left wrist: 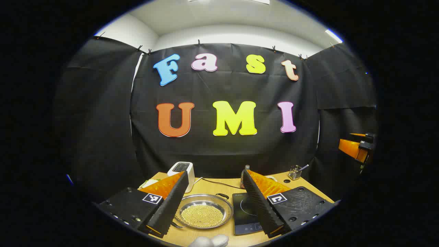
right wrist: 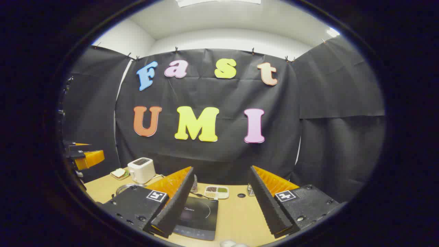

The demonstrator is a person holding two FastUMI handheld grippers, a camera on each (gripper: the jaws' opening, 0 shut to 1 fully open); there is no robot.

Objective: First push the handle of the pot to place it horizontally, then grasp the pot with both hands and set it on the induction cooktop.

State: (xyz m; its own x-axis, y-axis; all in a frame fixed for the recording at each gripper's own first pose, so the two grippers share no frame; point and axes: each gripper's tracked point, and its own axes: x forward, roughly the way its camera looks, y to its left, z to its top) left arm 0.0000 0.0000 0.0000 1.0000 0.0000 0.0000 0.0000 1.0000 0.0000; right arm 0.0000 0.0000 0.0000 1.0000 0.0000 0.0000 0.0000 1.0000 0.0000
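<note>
1. With both sets of fingers spread wide, the left gripper (left wrist: 215,202) and right gripper (right wrist: 221,200) are released and hold nothing; both hang above the table (right wrist: 236,212) with no contact.
2. Left gripper view: the pot (left wrist: 204,212) sits on the table between the fingers, toward the left one. It is a shallow metal pan with small yellow beads in its bottom.
3. One dark pot handle (left wrist: 222,196) shows on the rim at about 1 o'clock; a second loop shows at about 7 o'clock by the left fingertip. The handle axis runs diagonally across this view.
4. The induction cooktop (left wrist: 247,212) lies just beside the pot at its 3 o'clock, partly covered by the right finger. Pot rim and cooktop edge are close; I cannot tell if they touch. The pot is not on the cooktop.
5. Farther out in this view: a white toaster (left wrist: 181,171) at 11 o'clock from the pot, a small container with utensils (left wrist: 295,172) at 2 o'clock near the back edge, and the right gripper at the far right edge at 3 o'clock.
6. Right gripper view: the cooktop (right wrist: 198,216) lies by the left finger, the pot rim (right wrist: 127,187) peeks out at its 10 o'clock, and the toaster (right wrist: 141,169) stands behind that.
7. A divided snack tray (right wrist: 216,192) sits at 12 o'clock from the cooktop, and a plate with toast (right wrist: 119,173) is left of the toaster. The left gripper (right wrist: 84,156) shows at the 9 o'clock edge.
</note>
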